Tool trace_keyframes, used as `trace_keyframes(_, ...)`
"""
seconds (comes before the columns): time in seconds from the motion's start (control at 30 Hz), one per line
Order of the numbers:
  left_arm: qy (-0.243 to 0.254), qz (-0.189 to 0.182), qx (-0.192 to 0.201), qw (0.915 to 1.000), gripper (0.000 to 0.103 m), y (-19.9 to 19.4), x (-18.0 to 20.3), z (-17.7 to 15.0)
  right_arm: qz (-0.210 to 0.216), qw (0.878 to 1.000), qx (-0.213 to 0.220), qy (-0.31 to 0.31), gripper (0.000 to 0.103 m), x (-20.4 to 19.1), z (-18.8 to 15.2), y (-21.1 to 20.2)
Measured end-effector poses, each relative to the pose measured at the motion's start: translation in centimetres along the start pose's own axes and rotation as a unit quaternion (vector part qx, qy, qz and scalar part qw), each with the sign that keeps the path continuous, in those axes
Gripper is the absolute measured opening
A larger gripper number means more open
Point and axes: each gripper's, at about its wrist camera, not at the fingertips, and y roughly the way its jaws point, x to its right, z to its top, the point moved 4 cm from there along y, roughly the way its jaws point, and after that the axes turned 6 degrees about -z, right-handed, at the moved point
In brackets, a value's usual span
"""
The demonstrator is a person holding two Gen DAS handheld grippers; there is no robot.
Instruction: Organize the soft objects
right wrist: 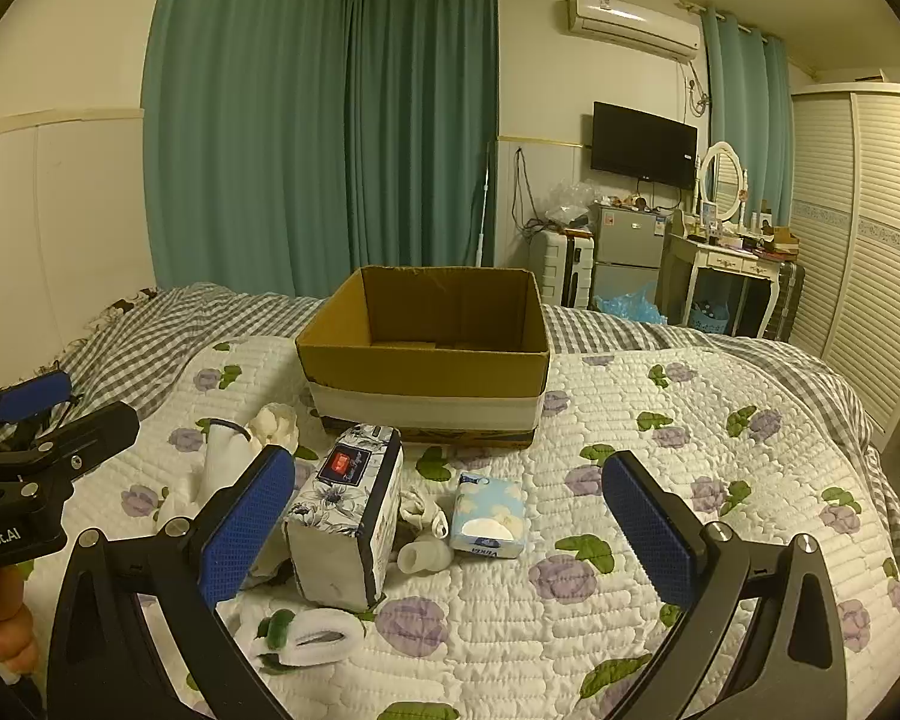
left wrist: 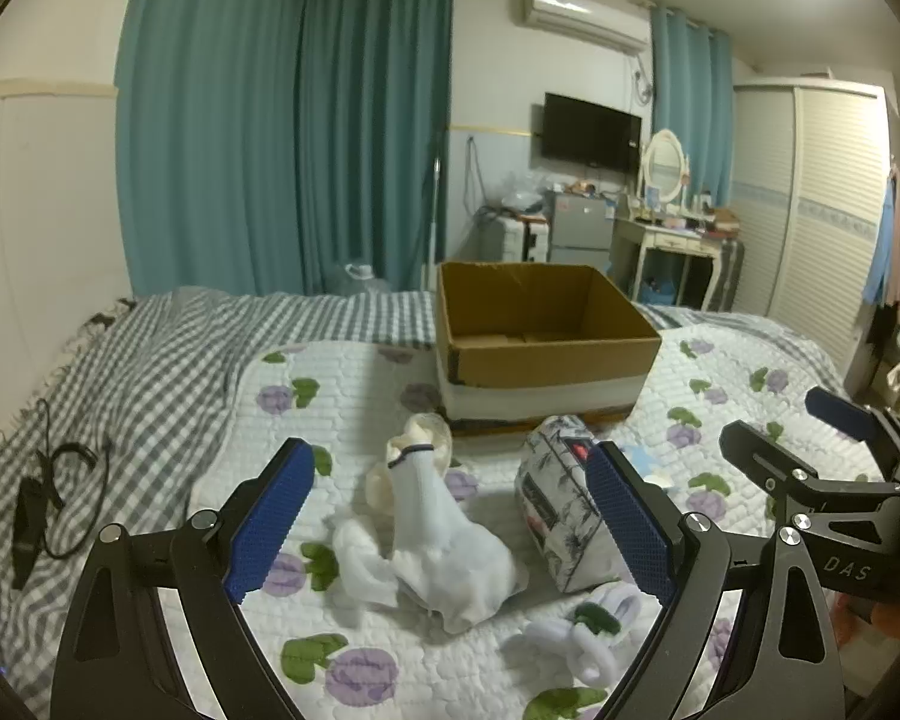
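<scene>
An open, empty cardboard box [left wrist: 540, 324] [right wrist: 426, 336] stands on the flowered quilt. In front of it lie white socks [left wrist: 450, 546], a cream sock roll [left wrist: 417, 432] [right wrist: 276, 423], a flower-print tissue pack [left wrist: 561, 510] [right wrist: 348, 510], a small blue tissue pack [right wrist: 489, 516], a rolled white sock [right wrist: 423, 555] and a white scrunchie-like piece [left wrist: 576, 639] [right wrist: 312, 636]. My left gripper [left wrist: 450, 528] is open just above the white socks. My right gripper [right wrist: 444, 534] is open, above the tissue packs; it also shows in the left wrist view [left wrist: 798, 438].
A black cable and charger [left wrist: 48, 498] lie on the checked blanket at left. The quilt [right wrist: 660, 480] spreads to the right. Curtains, a fridge, a dressing table and a wardrobe stand beyond the bed.
</scene>
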Motion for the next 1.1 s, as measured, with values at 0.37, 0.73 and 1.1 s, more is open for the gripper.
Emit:
trace_keyframes(0.37, 0.0, -0.002, -0.001, 1.0, 0.093, 0.04, 0.11, -0.18, 0.0, 1.0, -0.002, -0.001, 0.103, -0.14, -0.15, 0.02)
trace_keyframes(0.73, 0.0, -0.003, -0.002, 1.0, 0.093, 0.09, 0.12, -0.2, 0.0, 1.0, -0.004, -0.002, 0.103, -0.14, -0.09, 0.06)
trace_keyframes(1.1, 0.0, -0.002, -0.003, 1.0, 0.093, 0.1, 0.15, -0.22, -0.001, 1.0, -0.006, -0.003, 0.103, -0.18, 0.07, 0.12)
